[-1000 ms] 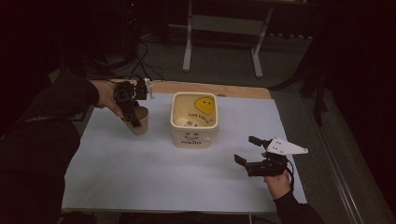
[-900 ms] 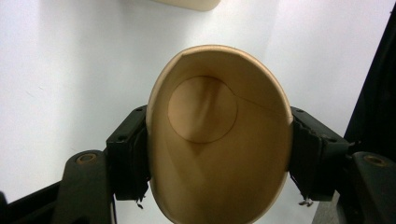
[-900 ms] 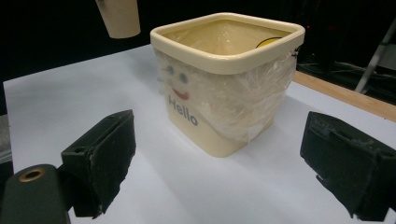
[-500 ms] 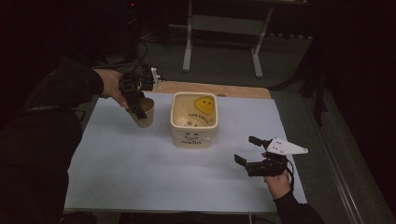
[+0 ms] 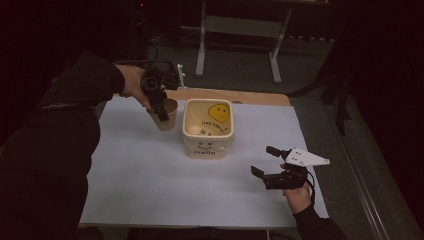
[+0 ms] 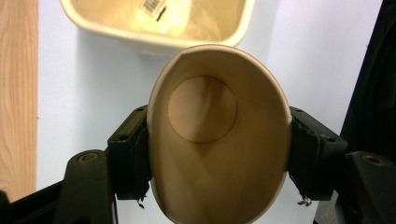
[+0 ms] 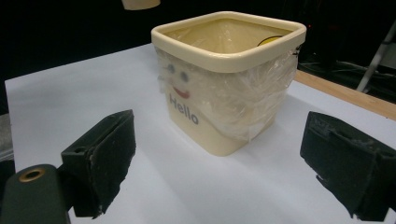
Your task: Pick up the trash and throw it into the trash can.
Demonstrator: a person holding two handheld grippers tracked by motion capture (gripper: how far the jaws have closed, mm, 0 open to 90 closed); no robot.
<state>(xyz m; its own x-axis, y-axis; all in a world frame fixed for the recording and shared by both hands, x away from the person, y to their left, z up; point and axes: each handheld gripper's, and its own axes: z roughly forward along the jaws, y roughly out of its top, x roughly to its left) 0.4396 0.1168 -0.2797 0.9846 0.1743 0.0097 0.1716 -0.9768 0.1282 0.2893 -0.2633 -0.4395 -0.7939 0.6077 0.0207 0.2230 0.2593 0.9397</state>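
A tan paper cup with a round flat bottom (image 5: 164,114) hangs tilted above the far left part of the worktop, just left of a cream square plastic tub (image 5: 208,127), its open mouth turned up and toward the person's side. The left gripper view looks straight into the cup (image 6: 217,140): the inside is bare, the rim is squeezed into an oval, and the seam runs down one wall. The left gripper (image 5: 159,102) is clamped on the cup, one black jaw pressed against each side of the wall just below the rim, and a hand in a dark sleeve (image 5: 131,82) carries it in from the left. The tub stands upright near the middle of the worktop, a little toward the far edge; its near face bears a drawn face and the word "Hello", a yellow smiley shows on its inner far wall, and a clear plastic film wraps its outside (image 7: 243,100). Its rim (image 6: 154,39) lies just beyond the lip of the cup in the left gripper view. The right gripper (image 5: 270,165) rests low at the near right of the worktop, well apart from the tub, its jaws spread wide with nothing between them. The worktop is covered by a pale blue-white sheet (image 5: 150,185), with a strip of bare wood (image 5: 250,96) along the far edge.
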